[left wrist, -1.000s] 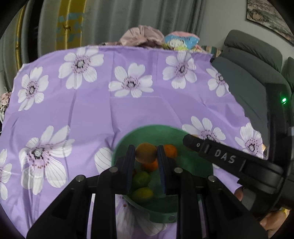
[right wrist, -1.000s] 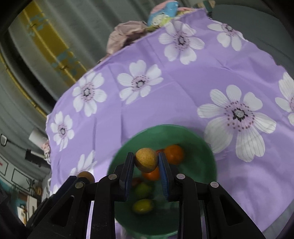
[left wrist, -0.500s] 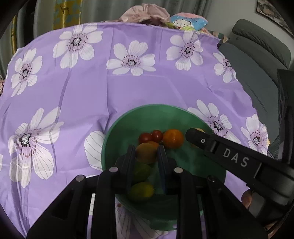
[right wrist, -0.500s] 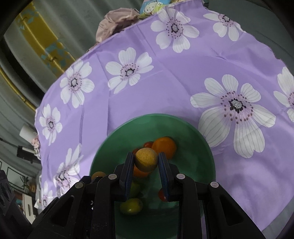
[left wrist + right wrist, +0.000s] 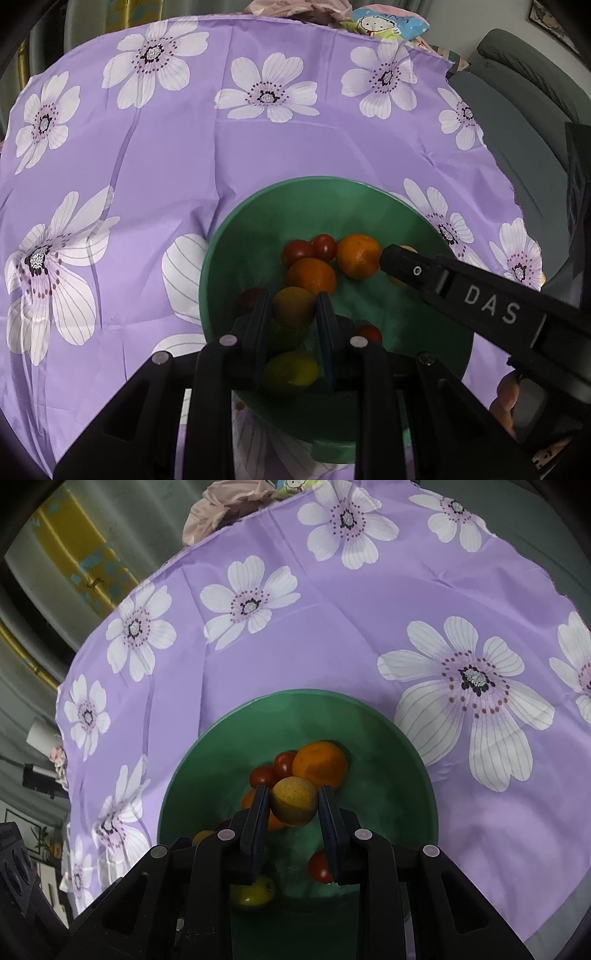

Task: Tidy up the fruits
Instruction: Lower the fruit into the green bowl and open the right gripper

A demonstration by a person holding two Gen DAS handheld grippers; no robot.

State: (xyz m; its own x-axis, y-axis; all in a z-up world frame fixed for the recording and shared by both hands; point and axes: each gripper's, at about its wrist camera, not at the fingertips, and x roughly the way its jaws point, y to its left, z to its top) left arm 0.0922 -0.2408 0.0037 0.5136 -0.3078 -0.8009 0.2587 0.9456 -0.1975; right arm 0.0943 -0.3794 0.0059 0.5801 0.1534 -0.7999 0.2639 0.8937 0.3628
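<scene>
A green bowl (image 5: 236, 258) (image 5: 406, 746) sits on the purple flowered cloth (image 5: 166, 155). It holds oranges (image 5: 357, 256) (image 5: 320, 763), cherry tomatoes (image 5: 297, 252) (image 5: 263, 776) and yellow-green fruits (image 5: 290, 373) (image 5: 255, 893). My left gripper (image 5: 293, 306) is shut on an orange-yellow fruit (image 5: 293, 305) just over the bowl's near side. My right gripper (image 5: 294, 800) is shut on a yellow speckled fruit (image 5: 294, 800) above the bowl's middle. The right gripper's arm (image 5: 480, 299) crosses the left wrist view from the right.
A grey sofa (image 5: 528, 110) stands to the right of the table. Pink fabric (image 5: 229, 506) and a cartoon-print packet (image 5: 388, 22) lie at the table's far edge. Curtains (image 5: 74, 561) hang behind.
Both grippers have come down closer to the bowl, each still holding its fruit. The bowl's contents show more fully now.
</scene>
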